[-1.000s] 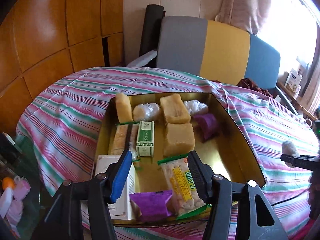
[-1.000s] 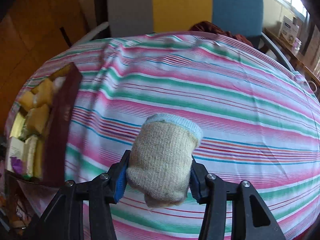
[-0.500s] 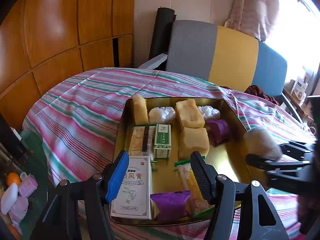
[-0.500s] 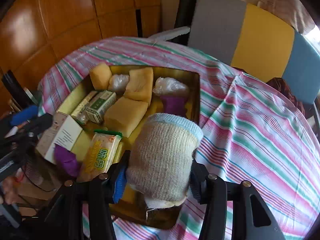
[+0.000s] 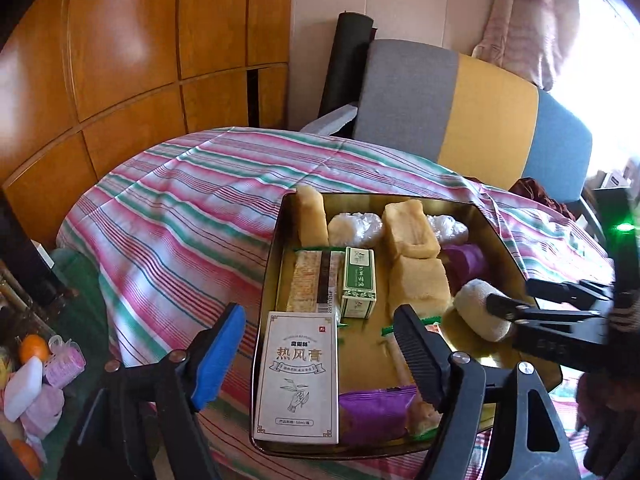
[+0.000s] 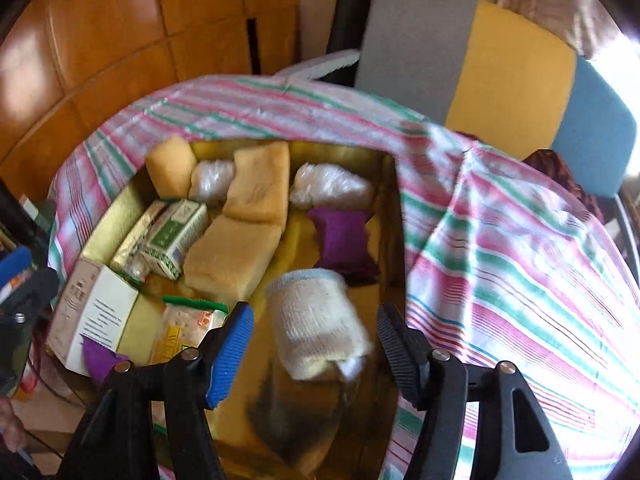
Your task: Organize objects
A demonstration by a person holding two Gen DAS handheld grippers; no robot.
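— What is hard to make out here?

— The rolled sock (image 6: 318, 320) is smeared by motion blur in the right wrist view, so whether it rests on the floor of the gold tin (image 6: 384, 216) or is just above it I cannot tell. In the left wrist view the right gripper (image 5: 516, 300) covers the roll's near end, and the left gripper's (image 5: 320, 354) dark finger hides most of the cracker packet (image 6: 188, 332).

— Which way does the sock point?

— Its long axis runs from the tin's near right corner toward the middle, the blue-trimmed end toward the purple packet (image 6: 342, 236) and the sponge block (image 6: 232, 256).

— Where is it, then?

— Inside the tin, near the right wall, between the right gripper's (image 6: 316, 354) spread fingers with a gap on either side.

— And the tongs?

— Both released. The right jaws have just been opening; the sock lies between them unpressed. The left jaws have also been opening, with the white box (image 5: 298, 376) at the tin's near left corner between them and untouched.

— What differs from a second ago?

— Then the right gripper clamped the sock over the striped cloth (image 6: 500, 248), away from the tin.
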